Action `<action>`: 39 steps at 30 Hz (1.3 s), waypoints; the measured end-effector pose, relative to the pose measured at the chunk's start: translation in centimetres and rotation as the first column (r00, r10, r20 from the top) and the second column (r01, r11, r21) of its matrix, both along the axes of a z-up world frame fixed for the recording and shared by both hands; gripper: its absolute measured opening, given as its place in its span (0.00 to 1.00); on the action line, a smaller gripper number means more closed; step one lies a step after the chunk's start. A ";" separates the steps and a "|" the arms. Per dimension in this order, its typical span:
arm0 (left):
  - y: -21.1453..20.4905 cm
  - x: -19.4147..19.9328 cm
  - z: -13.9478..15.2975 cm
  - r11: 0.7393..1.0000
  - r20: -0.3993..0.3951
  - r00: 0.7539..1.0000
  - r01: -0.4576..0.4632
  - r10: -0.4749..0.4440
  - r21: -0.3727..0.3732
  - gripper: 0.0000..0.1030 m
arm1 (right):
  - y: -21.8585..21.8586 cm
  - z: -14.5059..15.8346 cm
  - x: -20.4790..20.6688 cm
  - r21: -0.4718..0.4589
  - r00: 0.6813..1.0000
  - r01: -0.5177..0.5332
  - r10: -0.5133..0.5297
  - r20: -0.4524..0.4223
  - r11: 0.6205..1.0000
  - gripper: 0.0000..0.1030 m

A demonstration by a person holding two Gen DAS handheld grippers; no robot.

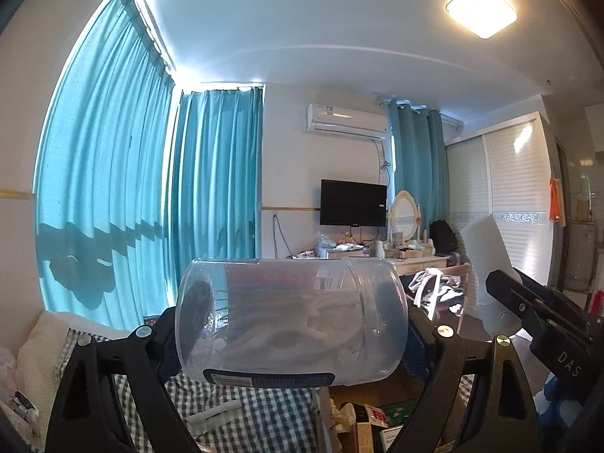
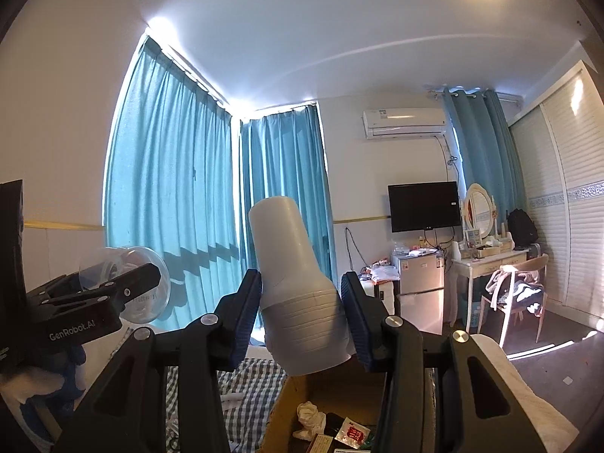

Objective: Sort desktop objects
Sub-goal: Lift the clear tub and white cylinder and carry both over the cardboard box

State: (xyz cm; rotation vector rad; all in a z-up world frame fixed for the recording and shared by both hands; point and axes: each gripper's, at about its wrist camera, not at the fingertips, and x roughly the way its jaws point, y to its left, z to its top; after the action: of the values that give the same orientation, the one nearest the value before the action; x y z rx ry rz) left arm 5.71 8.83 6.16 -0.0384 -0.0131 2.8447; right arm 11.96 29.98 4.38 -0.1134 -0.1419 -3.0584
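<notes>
In the left wrist view my left gripper (image 1: 292, 324) is shut on a clear plastic jar (image 1: 290, 317) that lies sideways between the wide-set pads, its base to the left and mouth to the right, with a label underneath. In the right wrist view my right gripper (image 2: 301, 313) is shut on a grey-white stepped bottle (image 2: 298, 294), which stands tilted with its narrow end up. Both are held level and high above a checked bedspread (image 1: 245, 407). The right gripper (image 1: 536, 313) with the white bottle (image 1: 487, 260) shows at the right; the left gripper (image 2: 94, 294) and jar (image 2: 124, 283) show at the left.
Below the grippers a brown cardboard box (image 2: 324, 389) holds small packets and crumpled paper. Teal curtains (image 1: 113, 188) cover the windows. Across the room are a black TV (image 1: 353, 202), a dressing table with an oval mirror (image 1: 404, 211), a chair with clothes (image 2: 509, 290) and a small fridge (image 2: 419, 287).
</notes>
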 end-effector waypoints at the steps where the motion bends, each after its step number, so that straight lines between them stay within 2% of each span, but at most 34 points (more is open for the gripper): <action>1: 0.5 -0.2 -0.2 1.000 0.001 1.000 0.007 -0.007 0.000 0.88 | 0.4 -0.1 -0.1 -0.003 1.000 0.011 -0.011 0.002 1.000 0.42; 4: 2.0 -1.0 -0.9 1.000 0.014 1.000 0.022 -0.022 0.000 0.88 | 1.6 -0.6 -0.6 -0.019 1.000 0.018 -0.018 0.012 1.000 0.42; 8: 4.0 -2.4 -2.2 0.998 0.043 0.998 0.039 -0.037 -0.039 0.88 | 2.7 -1.4 -1.3 -0.013 0.999 0.040 -0.040 0.029 0.999 0.42; 13: 5.3 -4.6 -3.8 0.997 0.102 0.992 0.073 -0.069 -0.034 0.88 | 4.0 -2.8 -2.7 -0.023 0.997 0.051 -0.050 0.066 0.998 0.42; 20: 7.3 -7.1 -6.4 0.993 0.169 0.981 0.108 -0.098 -0.053 0.88 | 6.3 -5.6 -5.5 -0.064 0.987 0.063 -0.053 0.155 0.996 0.42; 29: 10.3 -9.5 -10.2 0.983 0.248 0.958 0.165 -0.141 -0.078 0.88 | 7.7 -8.5 -8.2 -0.049 0.967 0.070 -0.056 0.247 0.996 0.42; 36: 12.5 -11.2 -12.8 0.973 0.311 0.935 0.212 -0.173 -0.095 0.89 | 9.5 -11.1 -10.8 -0.040 0.936 0.089 -0.070 0.345 0.995 0.42; 39: 13.5 -11.8 -13.8 0.969 0.329 0.929 0.218 -0.170 -0.115 0.89 | 10.0 -12.4 -12.1 -0.040 0.909 0.081 -0.058 0.412 0.996 0.42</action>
State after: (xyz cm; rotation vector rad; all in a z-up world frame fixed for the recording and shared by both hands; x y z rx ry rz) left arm -6.12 22.29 -7.68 -0.5009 0.1299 2.6041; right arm -0.16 40.01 -8.04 0.5388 -0.2525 -3.1016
